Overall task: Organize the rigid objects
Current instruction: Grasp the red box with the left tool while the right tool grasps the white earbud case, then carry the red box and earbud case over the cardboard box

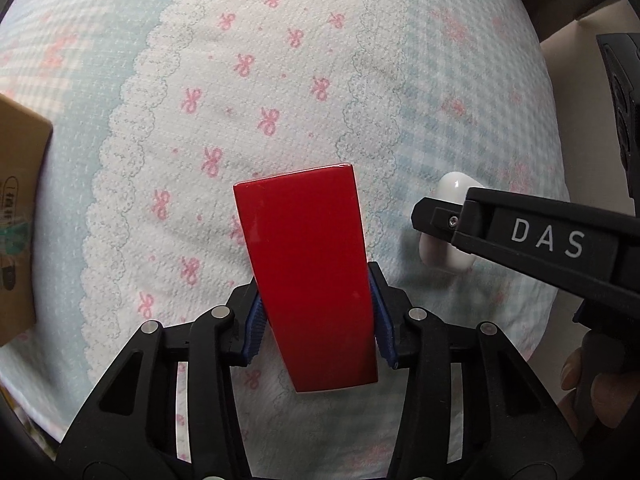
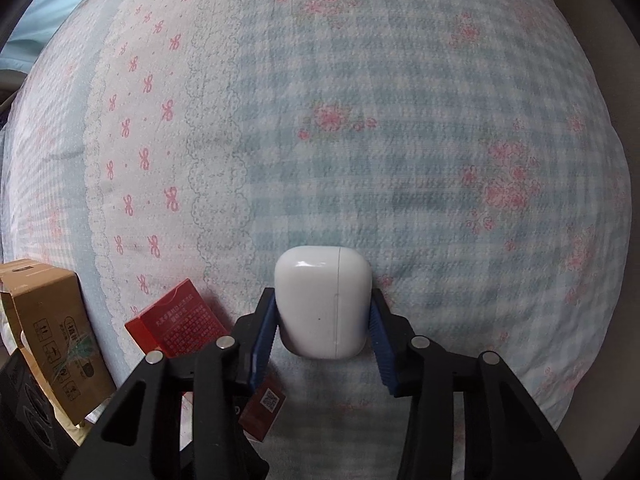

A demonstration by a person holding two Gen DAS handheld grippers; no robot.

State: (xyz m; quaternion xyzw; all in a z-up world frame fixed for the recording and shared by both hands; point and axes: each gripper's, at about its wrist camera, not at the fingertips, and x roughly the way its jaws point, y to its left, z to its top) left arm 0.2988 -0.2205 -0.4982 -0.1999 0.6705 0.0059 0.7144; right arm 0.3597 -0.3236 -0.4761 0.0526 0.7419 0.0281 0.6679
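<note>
My left gripper is shut on a glossy red box, its blue pads pressed on both long sides, above the patterned cloth. The same red box shows at lower left in the right wrist view. My right gripper is shut on a white earbud case, blue pads touching both sides. In the left wrist view the right gripper's black finger marked DAS covers most of that white case, to the right of the red box.
A blue, white and pink patterned cloth covers the surface. A brown cardboard box lies at the left edge, also in the right wrist view. A black object stands at the right edge.
</note>
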